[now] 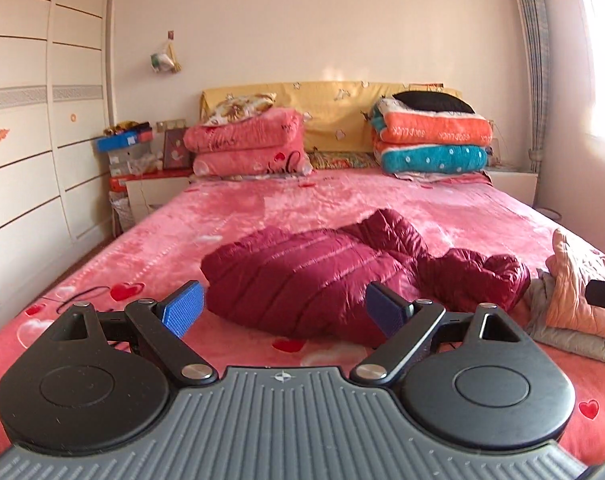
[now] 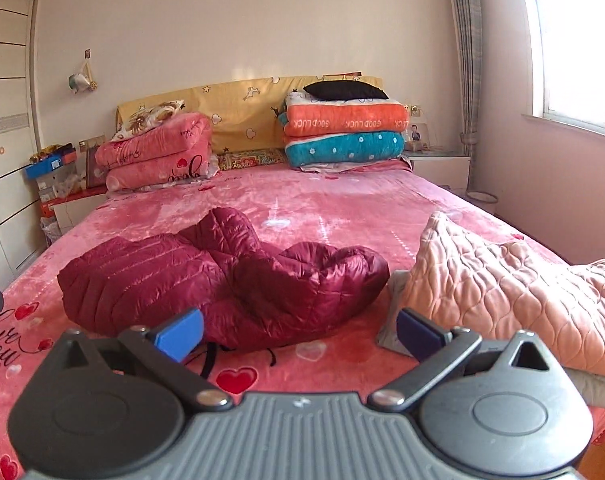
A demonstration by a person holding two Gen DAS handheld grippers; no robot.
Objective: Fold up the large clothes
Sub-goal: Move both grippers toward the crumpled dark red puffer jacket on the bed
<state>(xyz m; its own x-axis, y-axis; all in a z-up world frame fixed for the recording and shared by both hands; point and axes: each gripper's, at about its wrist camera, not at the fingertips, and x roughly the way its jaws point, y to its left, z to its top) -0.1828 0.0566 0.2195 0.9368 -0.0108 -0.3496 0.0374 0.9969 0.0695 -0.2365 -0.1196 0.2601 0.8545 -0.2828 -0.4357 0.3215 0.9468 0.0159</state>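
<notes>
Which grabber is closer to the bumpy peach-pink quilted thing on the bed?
Right. The right gripper sits just beside the peach quilted garment, its right-hand finger almost at it. The left gripper faces the maroon puffer jacket, farther left.

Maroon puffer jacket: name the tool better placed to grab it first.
Left. The left tool frames the maroon puffer jacket squarely; the right tool sits between it and the pink quilted garment.

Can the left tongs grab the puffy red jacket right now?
Probably yes. The left tongs are open and empty, pointing straight at the red jacket, which lies crumpled on the pink bed cover with nothing between them.
</notes>
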